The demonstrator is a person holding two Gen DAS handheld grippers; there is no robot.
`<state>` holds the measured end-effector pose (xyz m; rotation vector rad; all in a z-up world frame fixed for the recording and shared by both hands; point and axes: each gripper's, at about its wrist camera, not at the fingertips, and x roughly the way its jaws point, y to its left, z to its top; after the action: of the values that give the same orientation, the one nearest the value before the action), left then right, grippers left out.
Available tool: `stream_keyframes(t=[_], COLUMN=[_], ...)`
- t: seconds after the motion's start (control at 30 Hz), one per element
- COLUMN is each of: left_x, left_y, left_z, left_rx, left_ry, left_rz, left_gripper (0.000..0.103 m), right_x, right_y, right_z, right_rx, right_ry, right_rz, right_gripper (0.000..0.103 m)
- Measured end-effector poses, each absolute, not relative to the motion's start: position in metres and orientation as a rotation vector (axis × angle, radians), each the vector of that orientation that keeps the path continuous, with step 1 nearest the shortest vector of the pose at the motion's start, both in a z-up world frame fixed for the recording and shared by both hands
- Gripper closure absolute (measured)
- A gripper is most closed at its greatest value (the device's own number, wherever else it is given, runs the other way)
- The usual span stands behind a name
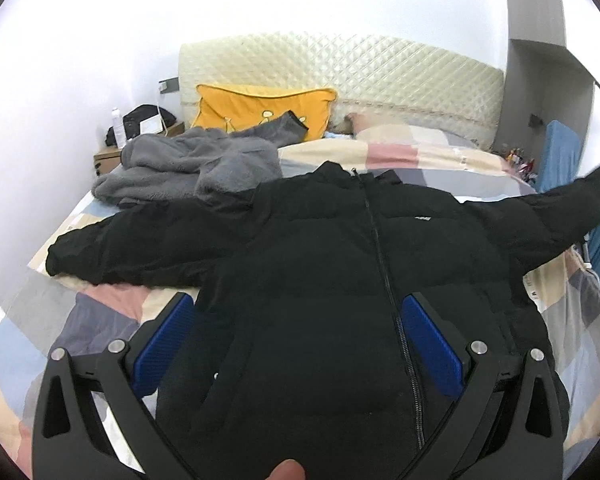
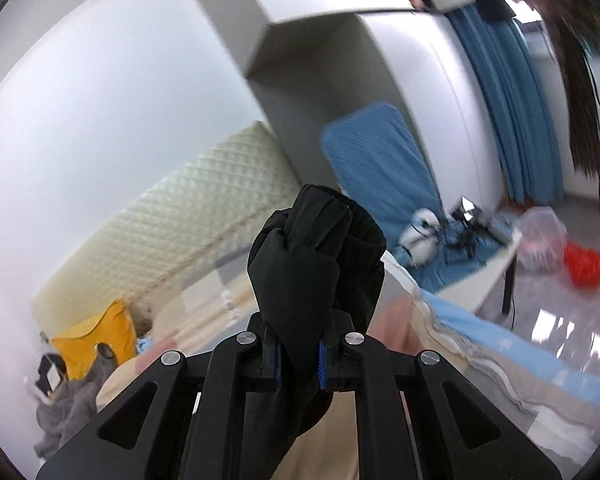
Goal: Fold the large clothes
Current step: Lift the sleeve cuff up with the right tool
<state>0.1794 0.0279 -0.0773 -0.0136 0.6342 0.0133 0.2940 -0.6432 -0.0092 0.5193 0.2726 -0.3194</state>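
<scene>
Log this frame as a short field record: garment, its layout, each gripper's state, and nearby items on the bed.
garment: black puffer jacket, zipped, front up
layout: spread on the patchwork bed cover; one sleeve flat, the other lifted off the bed
left gripper: open, over the jacket's lower front
right gripper: shut on the sleeve cuff, held raised
nearby: grey fleece garment, yellow pillow, quilted headboard
fold progress: none visible
</scene>
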Motion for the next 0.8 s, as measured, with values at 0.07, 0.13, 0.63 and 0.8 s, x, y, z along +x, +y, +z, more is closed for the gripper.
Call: stream_keyframes(t=[0.07,0.13,0.63,0.8], left_x=[0.178,0.175,0.131,0.124], left_y=[0.032,0.033,0.07,0.08], left_z=[-0.076,-0.07,-0.031,-0.03], left_rx=[-0.031,-0.032,-0.051,-0.114], left_ry=[0.643,0.644,0.569,0.525], left_rz=[0.005,-0.027,0.02,-0.013], left_gripper=[0.0,0.0,0.0,0.0], right_x=[0.291,0.288,0.309,0.33], right_y=[-0.614,-0.587,-0.357,-0.281], right_z=[0.02,0.04,0.124,0.106], right_rx=[0.471,0.442,0.287,0.234], right_ry=[0.252,0.232,0.175,0.202], right_rz=[-0.289,-0.261,0.033,0.15], right_gripper=[0.094,0.094,0.092,0.092])
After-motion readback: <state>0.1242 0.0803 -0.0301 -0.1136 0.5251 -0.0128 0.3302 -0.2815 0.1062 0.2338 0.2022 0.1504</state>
